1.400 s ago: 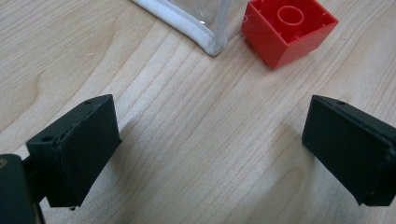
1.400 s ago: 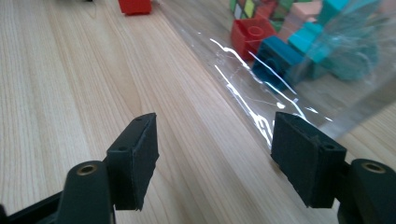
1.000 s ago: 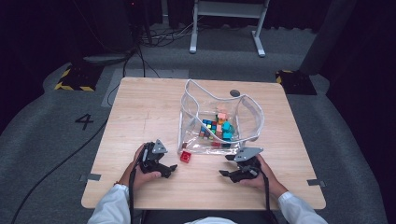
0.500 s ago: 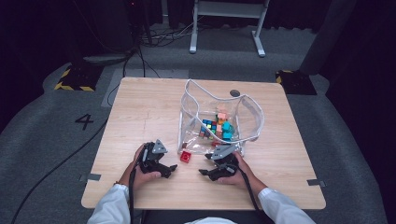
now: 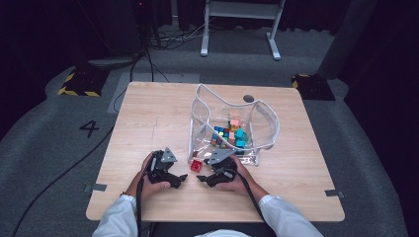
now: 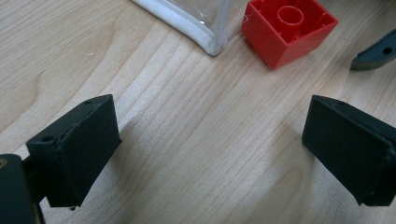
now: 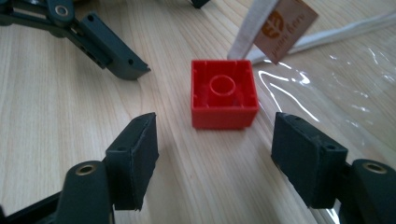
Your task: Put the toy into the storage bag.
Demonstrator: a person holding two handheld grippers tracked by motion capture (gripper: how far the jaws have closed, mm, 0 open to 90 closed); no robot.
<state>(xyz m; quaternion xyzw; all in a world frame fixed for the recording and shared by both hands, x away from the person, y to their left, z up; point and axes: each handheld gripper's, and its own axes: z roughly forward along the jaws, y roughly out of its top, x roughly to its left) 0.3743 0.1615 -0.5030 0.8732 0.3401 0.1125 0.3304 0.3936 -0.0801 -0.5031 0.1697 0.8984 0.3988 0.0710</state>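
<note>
A red brick [image 5: 196, 165] [image 6: 287, 30] [image 7: 224, 93] lies hollow side up on the wooden table, just off the front left corner of a clear bag [image 5: 197, 116]. My right gripper [image 5: 202, 174] [image 7: 215, 158] is open. The brick sits a short way ahead of its pads, centred between them and untouched. My left gripper [image 5: 178, 180] [image 6: 210, 149] rests to the left of the brick, open over bare wood. One of its jaws shows in the right gripper view, left of the brick.
The bag holds several coloured blocks [image 5: 228, 133]. Its white-trimmed corner [image 6: 205, 32] and a brown label [image 7: 285, 23] lie close to the brick. The table [image 5: 148, 113] has bare wood on its left half. Its front edge is near the person's sleeves.
My right gripper has slid left along the front of the bag, ending just behind the red brick. The left gripper has stayed where it was.
</note>
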